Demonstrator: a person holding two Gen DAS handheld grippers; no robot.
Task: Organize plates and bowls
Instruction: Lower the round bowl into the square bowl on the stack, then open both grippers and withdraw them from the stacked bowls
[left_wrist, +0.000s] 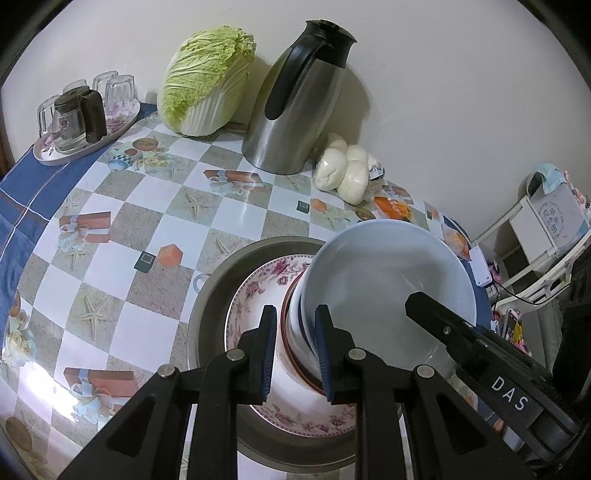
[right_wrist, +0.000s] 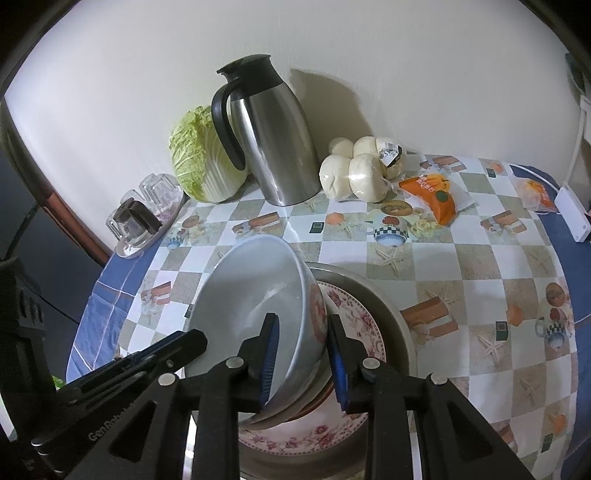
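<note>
Blue-padded fingers (right_wrist: 269, 354) of the right gripper (right_wrist: 303, 360) fill the bottom of the right wrist view, straddling the rim of the tilted white bowl (right_wrist: 255, 295): one pad sits inside the bowl against its wall, the other outside, with a gap showing on the outer side. So the jaws stand spread around the wall, and I cannot tell whether they are pinching yet. The left gripper (left_wrist: 295, 350) does much the same from the opposite side, with its right pad just inside the white bowl (left_wrist: 388, 291) and its left pad outside over the floral plate (left_wrist: 251, 295); its jaws look parted too, apparently closing on the rim.

2 grippers on 1 bowl suggests the tilt is deliberate: tipping it up on edge frees it from what it nests in. Beneath it lies a second bowl with a red rim (left_wrist: 291, 354), and both rest on the floral plate, which sits in a grey metal basin (left_wrist: 210, 291) on the checked tablecloth (left_wrist: 122, 258). Stacking largest below keeps the pile stable, and the white bowl seems to be mid-seating or mid-lift; which one cannot be judged.

Further back, well apart from the stack, stand a steel thermos jug (left_wrist: 295, 107), a napa cabbage (left_wrist: 207, 81), bagged steamed buns (left_wrist: 343, 170), and a tray of glasses (left_wrist: 85, 118).
</note>
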